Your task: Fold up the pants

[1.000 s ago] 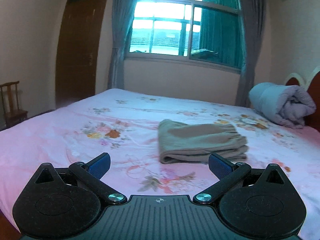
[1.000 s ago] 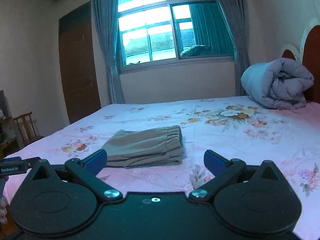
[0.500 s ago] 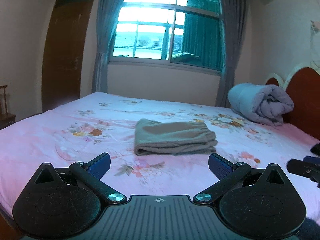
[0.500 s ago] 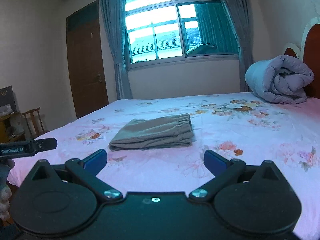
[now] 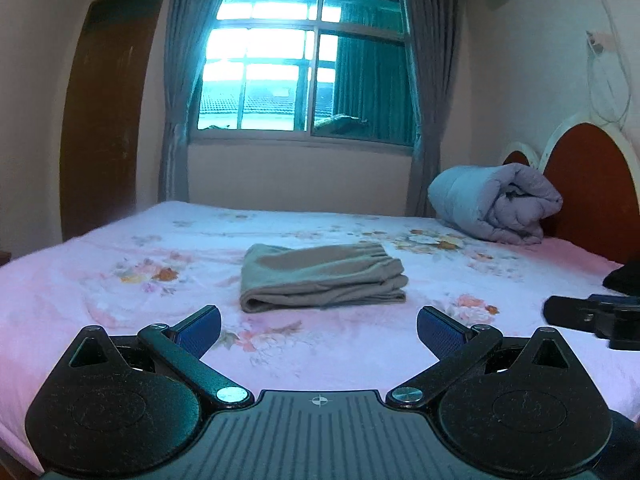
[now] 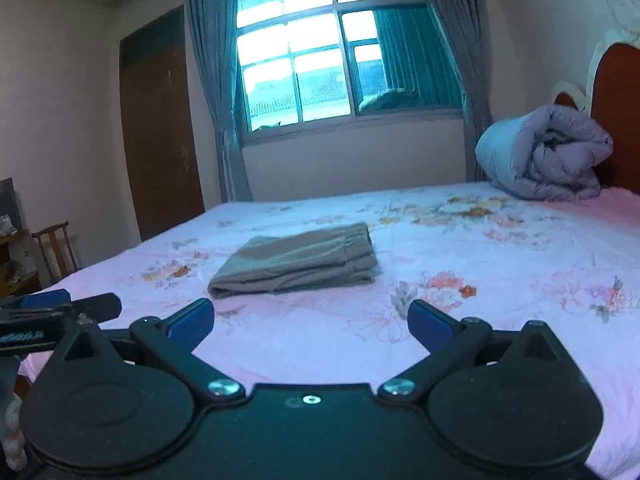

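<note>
Pants [image 5: 322, 276] folded on bed [image 5: 360, 344]; grippers spread, empty.

pants [image 5: 322, 276] [image 6: 296, 262]: grey-khaki, folded into a compact flat rectangle, several layers stacked. lying on the pink floral sheet, roughly mid-bed. elastic gathered waistband on the right end, on top. rounded fold edge faces the left-front corner; layered open edges show along the front and right side. top surface smooth, slight crease only. long side runs left-right across both views. nothing touching it.
</note>
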The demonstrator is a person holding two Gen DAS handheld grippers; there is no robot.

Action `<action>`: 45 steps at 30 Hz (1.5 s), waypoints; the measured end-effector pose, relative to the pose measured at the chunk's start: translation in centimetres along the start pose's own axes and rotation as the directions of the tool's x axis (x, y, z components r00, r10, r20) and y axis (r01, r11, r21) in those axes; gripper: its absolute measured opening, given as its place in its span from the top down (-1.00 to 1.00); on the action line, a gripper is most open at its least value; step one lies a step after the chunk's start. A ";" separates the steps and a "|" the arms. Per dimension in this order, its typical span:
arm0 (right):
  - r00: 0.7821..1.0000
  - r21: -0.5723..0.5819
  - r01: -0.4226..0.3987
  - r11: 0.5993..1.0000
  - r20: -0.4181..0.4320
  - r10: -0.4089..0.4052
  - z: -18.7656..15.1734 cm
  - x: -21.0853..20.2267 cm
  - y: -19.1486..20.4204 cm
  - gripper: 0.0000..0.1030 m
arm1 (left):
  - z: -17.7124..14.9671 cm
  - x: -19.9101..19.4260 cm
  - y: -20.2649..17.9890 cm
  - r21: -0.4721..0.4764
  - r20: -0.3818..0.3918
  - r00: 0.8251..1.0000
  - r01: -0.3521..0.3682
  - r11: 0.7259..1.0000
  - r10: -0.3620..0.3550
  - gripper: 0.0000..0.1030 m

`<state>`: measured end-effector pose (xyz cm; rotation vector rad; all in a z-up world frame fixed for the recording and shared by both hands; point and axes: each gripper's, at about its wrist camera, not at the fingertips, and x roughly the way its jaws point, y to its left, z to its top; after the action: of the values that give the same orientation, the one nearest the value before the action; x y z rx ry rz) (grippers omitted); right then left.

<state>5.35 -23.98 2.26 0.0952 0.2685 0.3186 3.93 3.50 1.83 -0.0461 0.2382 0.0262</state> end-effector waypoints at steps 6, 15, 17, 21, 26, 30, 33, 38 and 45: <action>1.000 -0.044 0.002 0.999 -0.023 -0.004 -0.2 0.4 0.8 -0.89 | -0.9 0.7 0.1 -0.012 -0.035 0.999 -0.012 1.000 0.012 -1.00; 0.999 -0.019 0.014 1.000 -0.035 -0.015 -0.4 0.6 0.2 -0.89 | -1.0 0.7 0.1 0.001 -0.025 1.000 0.000 1.000 0.000 -1.00; 0.999 -0.026 0.016 1.000 -0.034 -0.017 -0.4 0.6 0.4 -0.89 | -1.0 0.7 0.0 0.001 -0.026 1.000 -0.002 1.000 0.002 -1.00; 0.999 -0.044 0.016 0.999 -0.034 -0.018 -0.4 0.5 0.7 -0.89 | -1.0 0.6 0.0 0.002 -0.027 1.000 -0.003 1.000 0.003 -1.00; 0.999 -0.026 0.017 1.000 -0.037 -0.018 -0.4 0.5 0.4 -0.89 | -1.0 0.7 -0.1 0.004 -0.028 1.000 -0.001 1.000 0.001 -1.00; 0.999 -0.017 0.016 1.000 -0.038 -0.017 -0.3 0.5 0.2 -0.89 | -0.9 0.8 -0.2 0.011 -0.030 1.000 0.002 1.000 -0.002 -1.00; 0.999 -0.018 0.016 1.000 -0.038 -0.017 -0.3 0.5 0.2 -0.89 | -0.9 0.9 -0.2 0.014 -0.031 1.000 0.005 1.000 -0.004 -1.00; 0.999 -0.016 0.016 1.000 -0.039 -0.016 -0.3 0.5 0.1 -0.89 | -1.0 0.9 -0.3 0.019 -0.031 1.000 0.006 1.000 -0.006 -1.00; 0.999 -0.016 0.015 1.000 -0.040 -0.015 -0.3 0.6 0.1 -0.89 | -0.9 0.8 -0.3 0.019 -0.030 1.000 0.006 1.000 -0.005 -1.00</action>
<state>5.75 -23.66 1.85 0.0708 0.3065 0.3080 4.53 3.15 0.75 -0.0279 0.2684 0.0176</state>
